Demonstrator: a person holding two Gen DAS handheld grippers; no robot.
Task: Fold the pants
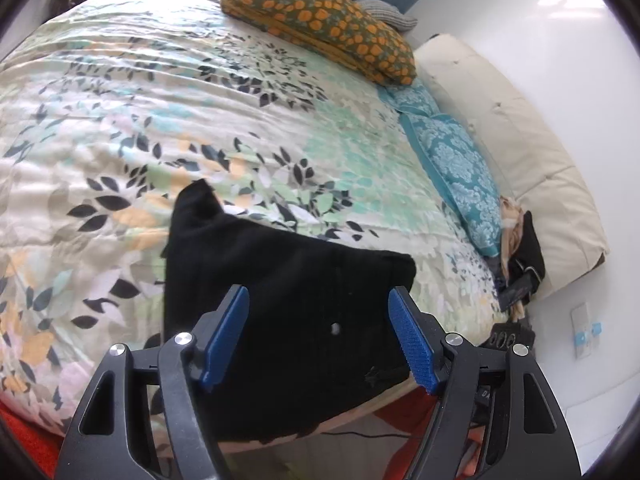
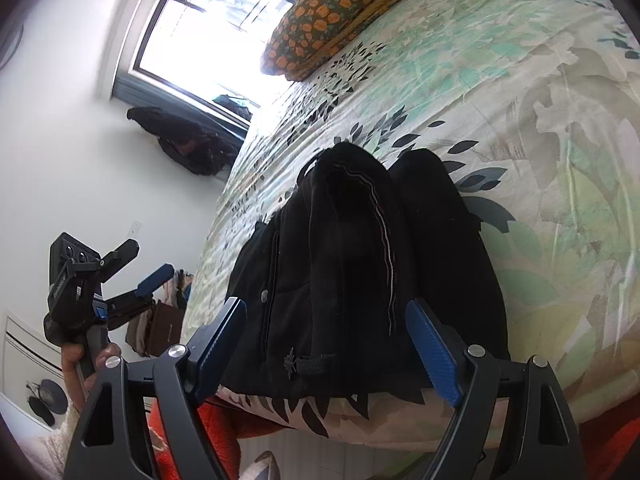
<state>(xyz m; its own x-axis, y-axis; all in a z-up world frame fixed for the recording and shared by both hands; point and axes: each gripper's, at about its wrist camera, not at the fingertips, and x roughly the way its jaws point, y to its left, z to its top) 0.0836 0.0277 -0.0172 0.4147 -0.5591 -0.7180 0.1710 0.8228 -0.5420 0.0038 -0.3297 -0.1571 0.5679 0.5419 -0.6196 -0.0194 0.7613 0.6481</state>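
The black pants (image 1: 280, 296) lie folded in a thick bundle near the edge of the bed with the leaf-print cover (image 1: 160, 100). In the right wrist view the pants (image 2: 360, 272) show a waist button, a belt loop and a thin white seam line. My left gripper (image 1: 318, 336) is open and empty, held just above the bundle. My right gripper (image 2: 328, 344) is open and empty too, at the bed edge in front of the waistband. The left gripper also shows in the right wrist view (image 2: 140, 268), held by a hand off the bed's side.
An orange-flowered pillow (image 1: 320, 24) and a teal patterned pillow (image 1: 456, 172) lie at the head of the bed by a cream headboard (image 1: 520, 152). A window (image 2: 208, 20) and a dark jacket (image 2: 188, 144) are on the wall. Orange fabric (image 2: 216, 420) lies below the bed edge.
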